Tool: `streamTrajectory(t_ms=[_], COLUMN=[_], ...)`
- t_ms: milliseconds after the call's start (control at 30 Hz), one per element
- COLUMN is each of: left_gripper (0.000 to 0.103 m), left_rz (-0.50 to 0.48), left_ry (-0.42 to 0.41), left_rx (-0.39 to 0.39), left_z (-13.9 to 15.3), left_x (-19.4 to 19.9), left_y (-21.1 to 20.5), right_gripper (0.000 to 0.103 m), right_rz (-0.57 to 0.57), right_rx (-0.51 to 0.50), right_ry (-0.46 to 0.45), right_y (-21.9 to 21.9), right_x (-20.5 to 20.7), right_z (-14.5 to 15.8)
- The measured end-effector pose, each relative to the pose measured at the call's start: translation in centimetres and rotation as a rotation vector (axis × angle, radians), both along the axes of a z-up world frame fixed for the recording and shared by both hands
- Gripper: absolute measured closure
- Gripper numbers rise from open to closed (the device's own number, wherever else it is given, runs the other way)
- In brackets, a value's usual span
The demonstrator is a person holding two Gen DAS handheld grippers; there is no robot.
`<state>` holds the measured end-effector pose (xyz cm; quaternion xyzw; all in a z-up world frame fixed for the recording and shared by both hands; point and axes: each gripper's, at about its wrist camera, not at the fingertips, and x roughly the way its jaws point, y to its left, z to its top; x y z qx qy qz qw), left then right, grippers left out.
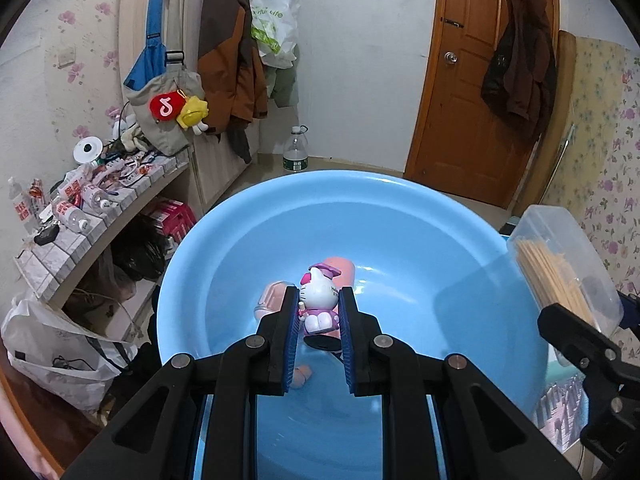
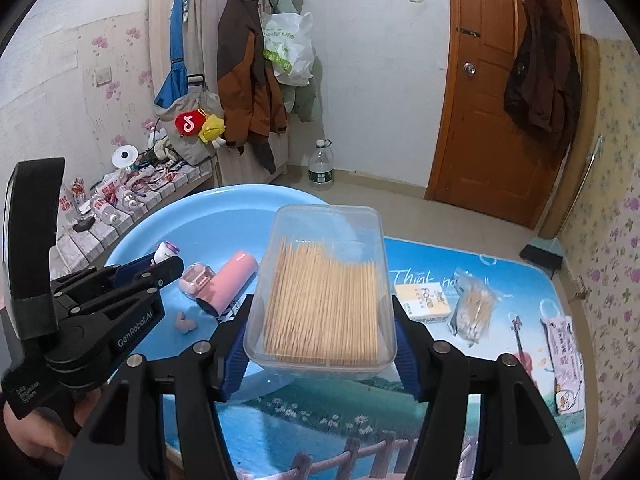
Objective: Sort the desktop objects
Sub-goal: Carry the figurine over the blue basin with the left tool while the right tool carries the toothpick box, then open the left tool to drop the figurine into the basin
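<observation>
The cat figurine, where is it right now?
Clamped in the left gripper, the cat figurine hangs over the blue basin, above the pink roll.

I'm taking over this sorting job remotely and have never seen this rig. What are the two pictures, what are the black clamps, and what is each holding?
No robot here: a person holds a two-finger tool in each hand, each with a camera looking along its fingers. The left view shows the left tool shut on a cat figurine above a blue basin. The right view shows the right tool gripping a clear box of sticks. A pink tube and a small pink case lie in the basin. On the printed mat lie a yellow box and a bag of swabs.
</observation>
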<state>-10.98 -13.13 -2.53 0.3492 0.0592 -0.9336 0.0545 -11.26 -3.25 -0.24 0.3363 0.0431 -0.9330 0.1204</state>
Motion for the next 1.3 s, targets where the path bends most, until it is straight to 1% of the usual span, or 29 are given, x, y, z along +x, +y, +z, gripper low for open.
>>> streamTrajectory(t_ms=[167, 233, 467, 633, 933, 1000, 1033, 1100, 1133, 1167, 1300], left_gripper=[0.085, 0.085, 0.085, 0.085, 0.084, 0.082, 0.077, 0.066, 0.056, 0.054, 0.054], left_rz=[0.004, -0.001, -0.01, -0.018, -0.028, -0.027, -0.025, -0.023, -0.019, -0.019, -0.02], left_ry=[-0.014, -0.013, -0.012, -0.011, -0.014, -0.011, -0.007, -0.001, 0.0, 0.004, 0.008], left_rx=[0.004, -0.013, -0.009, -0.021, -0.013, -0.012, -0.013, -0.018, -0.019, -0.017, -0.019], left_z=[-0.7, -0.9, -0.8, -1.0, -0.9, -0.8, -0.7, -0.5, -0.4, -0.4, -0.3], left_x=[-0.5, -0.5, -0.7, -0.8, -0.6, -0.5, -0.5, -0.2, -0.1, 0.1, 0.5], left_y=[-0.4, -0.2, -0.3, -0.1, 0.0, 0.0, 0.0, 0.1, 0.1, 0.1, 0.0], right_gripper=[0.04, 0.04, 0.04, 0.04, 0.04, 0.04, 0.04, 0.04, 0.04, 0.04, 0.04], right_rz=[0.012, 0.012, 0.003, 0.006, 0.003, 0.006, 0.007, 0.009, 0.011, 0.011, 0.014], right_rx=[-0.004, -0.011, -0.017, -0.019, -0.023, -0.023, -0.023, -0.023, -0.022, -0.021, -0.017], right_ry=[-0.014, -0.026, -0.039, -0.045, -0.05, -0.049, -0.049, -0.049, -0.049, -0.048, -0.045], right_y=[-0.1, 0.0, 0.1, -0.1, 0.0, -0.1, -0.2, -0.2, -0.3, -0.5, -0.7], right_x=[-0.5, -0.7, -1.0, -0.9, -0.9, -0.9, -0.8, -0.8, -0.7, -0.7, -0.6], right_z=[-0.6, -0.9, -1.3, -1.6, -1.7, -1.7, -1.7, -1.7, -1.7, -1.6, -1.6])
